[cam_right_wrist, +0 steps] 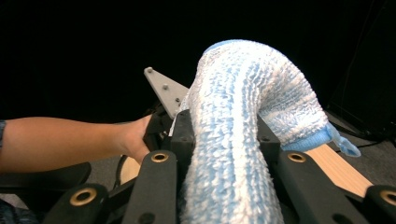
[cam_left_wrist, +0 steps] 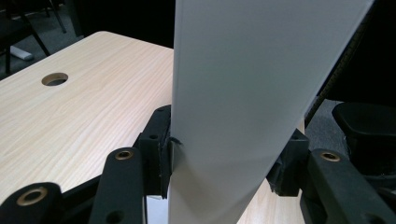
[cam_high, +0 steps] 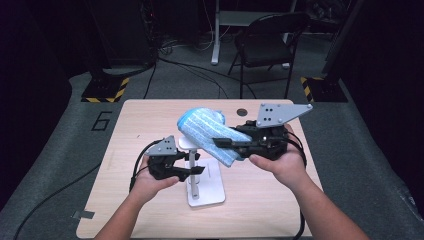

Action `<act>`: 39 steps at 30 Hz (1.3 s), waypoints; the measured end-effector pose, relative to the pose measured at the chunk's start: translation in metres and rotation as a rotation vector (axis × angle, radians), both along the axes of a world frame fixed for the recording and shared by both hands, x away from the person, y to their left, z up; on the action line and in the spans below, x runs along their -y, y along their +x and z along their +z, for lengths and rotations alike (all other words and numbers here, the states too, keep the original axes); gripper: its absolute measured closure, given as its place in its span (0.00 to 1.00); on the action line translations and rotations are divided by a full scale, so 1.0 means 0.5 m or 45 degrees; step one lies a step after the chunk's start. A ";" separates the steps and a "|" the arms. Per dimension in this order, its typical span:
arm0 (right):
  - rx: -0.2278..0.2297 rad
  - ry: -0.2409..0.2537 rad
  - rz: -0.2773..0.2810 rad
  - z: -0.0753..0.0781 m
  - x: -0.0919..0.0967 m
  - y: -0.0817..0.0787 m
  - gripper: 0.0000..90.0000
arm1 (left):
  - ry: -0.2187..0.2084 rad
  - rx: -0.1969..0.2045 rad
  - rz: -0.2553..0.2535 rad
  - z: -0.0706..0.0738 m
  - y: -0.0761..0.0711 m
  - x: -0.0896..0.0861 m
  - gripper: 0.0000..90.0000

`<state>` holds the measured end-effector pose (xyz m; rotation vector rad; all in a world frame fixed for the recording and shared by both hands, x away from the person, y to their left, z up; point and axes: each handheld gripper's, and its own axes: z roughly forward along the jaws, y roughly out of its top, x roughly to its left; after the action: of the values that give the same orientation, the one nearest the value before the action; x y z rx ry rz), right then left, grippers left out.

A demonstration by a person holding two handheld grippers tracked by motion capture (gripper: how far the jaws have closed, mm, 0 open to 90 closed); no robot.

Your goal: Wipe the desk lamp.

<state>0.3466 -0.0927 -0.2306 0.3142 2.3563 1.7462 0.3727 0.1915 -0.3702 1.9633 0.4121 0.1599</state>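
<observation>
Writing: I read only one mark, a large "6" (cam_high: 102, 121) painted on the grey floor (cam_high: 55, 150) just left of the table (cam_high: 145, 120). On the grippers, the cloth and the stand I see no brand and no label.
Cloth: I see a thick fluffy cloth (cam_high: 210, 136) in light blue and white stripes, with a darker blue hem. In the right gripper view the cloth (cam_right_wrist: 243, 130) rises between the jaws, bends over at the top and hangs down on the far side; a small blue loop sticks out at the hem.
Cloth place: it is in the air above the middle of the table, over the top of the stand and right of the left gripper. I cannot tell if it touches the stand.
Right gripper: my right gripper (cam_high: 222, 143) lies nearly level and points to the left. Its jaws are pressed on the cloth from both sides and hold it; the thick cloth keeps them somewhat apart.
Stand: a white stand (cam_high: 206, 192) is on the table, with a flat base and an upright post.
Left gripper: my left gripper (cam_high: 196, 170) is at the post, above the base. In the left gripper view a smooth white panel (cam_left_wrist: 243, 102) stands between the two jaws, and both pads are against its sides, so it holds this part at a middle opening.
Table: light wood, with a round hole (cam_high: 242, 112) near the far edge.
Hands: the left hand (cam_high: 150, 182) and the right hand (cam_high: 282, 165) carry the grippers from below.
</observation>
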 end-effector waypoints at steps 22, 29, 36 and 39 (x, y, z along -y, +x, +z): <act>0.001 -0.060 -0.043 -0.026 -0.052 0.035 0.76 | -0.025 -0.009 0.005 -0.025 -0.002 -0.001 0.56; -0.004 -0.061 -0.012 -0.023 -0.076 0.036 0.76 | -0.008 -0.007 0.004 -0.024 0.000 0.000 0.56; -0.001 -0.047 0.011 -0.021 -0.098 0.034 0.76 | -0.002 -0.003 0.014 -0.023 0.000 0.001 0.56; 0.005 -0.051 0.014 -0.022 -0.098 0.034 0.76 | -0.007 -0.002 0.011 -0.024 -0.001 0.001 0.56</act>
<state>0.3635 -0.0437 -0.2416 0.2917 2.3911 1.7003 0.3722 0.1910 -0.3822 1.9563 0.4213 0.1625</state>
